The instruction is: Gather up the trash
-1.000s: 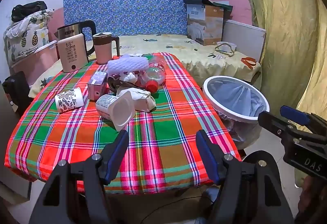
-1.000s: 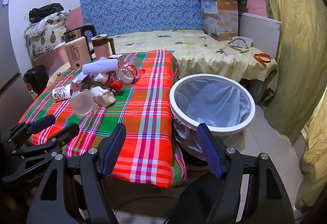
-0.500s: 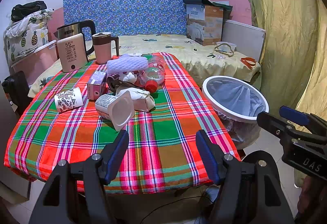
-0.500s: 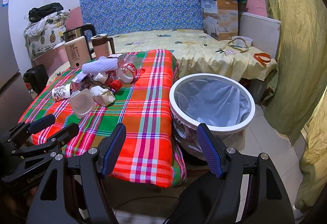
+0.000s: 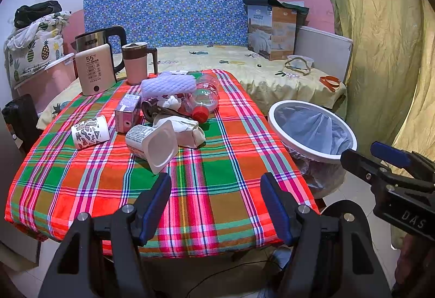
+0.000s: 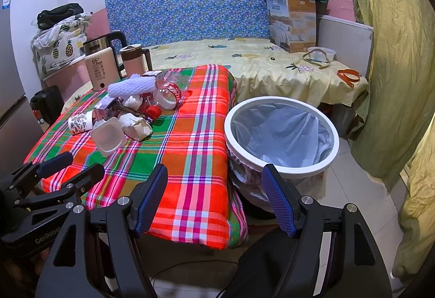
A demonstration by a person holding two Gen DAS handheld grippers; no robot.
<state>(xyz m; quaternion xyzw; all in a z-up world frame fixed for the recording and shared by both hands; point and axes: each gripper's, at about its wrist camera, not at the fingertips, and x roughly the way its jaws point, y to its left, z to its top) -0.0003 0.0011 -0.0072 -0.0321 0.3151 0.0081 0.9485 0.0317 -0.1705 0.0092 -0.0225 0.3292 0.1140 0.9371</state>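
**Both claws empty, trash pile untouched at mid-tabletop**

Nearest: left claw (image 5: 214, 205), jaws spread wide, nothing between them, hovering off the near edge of the tabletop (image 5: 217, 189). Right claw (image 6: 214, 200) likewise gaping and empty, held off the near right corner, just above the bin (image 6: 282, 134). Bin stands on the floor against the tabletop's right edge; white rim, pale liner, looks empty.

Next out, the trash cluster, centre of the tabletop toward the left. Closest piece: a white plastic cup (image 5: 152, 141) on its side, base toward the near edge. Touching it, a crumpled paper wrapper (image 5: 187, 130). Left of these, a patterned paper cup (image 5: 91, 132), also tipped over, slightly apart. Behind: a small pink carton (image 5: 127, 113), a clear bottle with red cap (image 5: 204, 105), white foam netting (image 5: 168, 84) on top.

Far left corner: kettle (image 5: 95, 72) and pink mug (image 5: 136, 62), likely not trash.

Judgement: task not begun. Start with the white plastic cup, since it is nearest and free. Approach low, pinch across the thin side wall, not the wide base; squeeze lightly, it will likely buckle. Lift clear of the wrapper before swinging to the bin.
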